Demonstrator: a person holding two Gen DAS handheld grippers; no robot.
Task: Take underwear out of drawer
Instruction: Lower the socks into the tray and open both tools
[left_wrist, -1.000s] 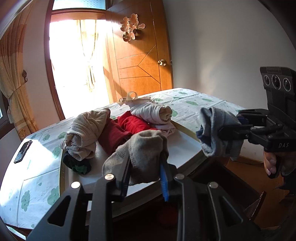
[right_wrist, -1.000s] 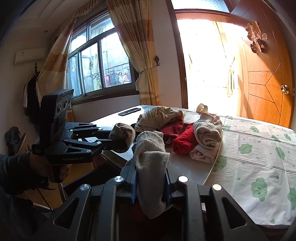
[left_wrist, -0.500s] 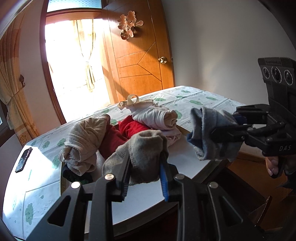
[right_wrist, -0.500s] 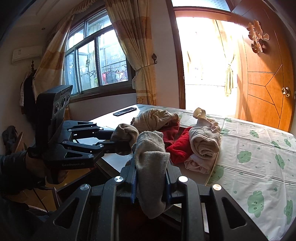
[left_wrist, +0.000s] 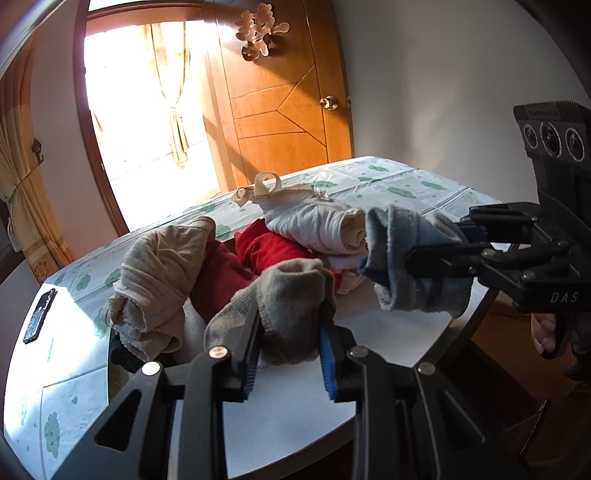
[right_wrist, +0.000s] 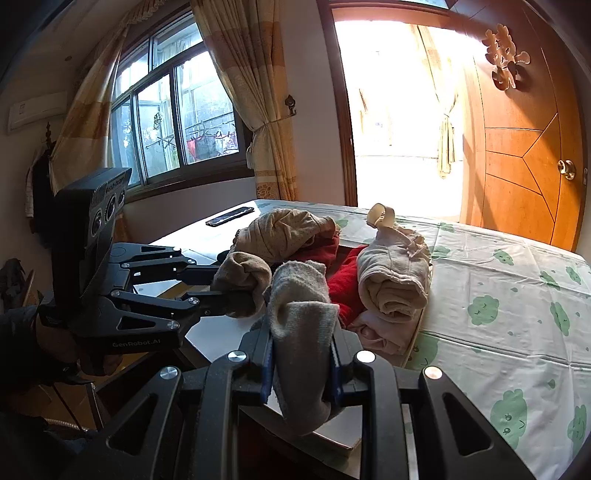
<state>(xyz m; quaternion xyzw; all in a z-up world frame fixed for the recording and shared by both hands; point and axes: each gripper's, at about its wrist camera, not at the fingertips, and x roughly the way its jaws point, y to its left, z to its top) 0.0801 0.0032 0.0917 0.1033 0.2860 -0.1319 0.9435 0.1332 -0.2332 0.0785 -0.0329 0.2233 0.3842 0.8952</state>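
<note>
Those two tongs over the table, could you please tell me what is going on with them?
A person holds a pair of tongs in each hand. The left tongs are shut on a rolled brownish-grey garment, and the right tongs are shut on a rolled grey garment. Both hang above the white table, near a pile of beige, red and cream clothes.

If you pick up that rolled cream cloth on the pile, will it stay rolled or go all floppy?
Probably floppy: the cream roll is soft fabric that sags over the red cloth under it. It would likely unroll, since nothing visible ties it. It looks light, and its loose strap might dangle or catch.
</note>
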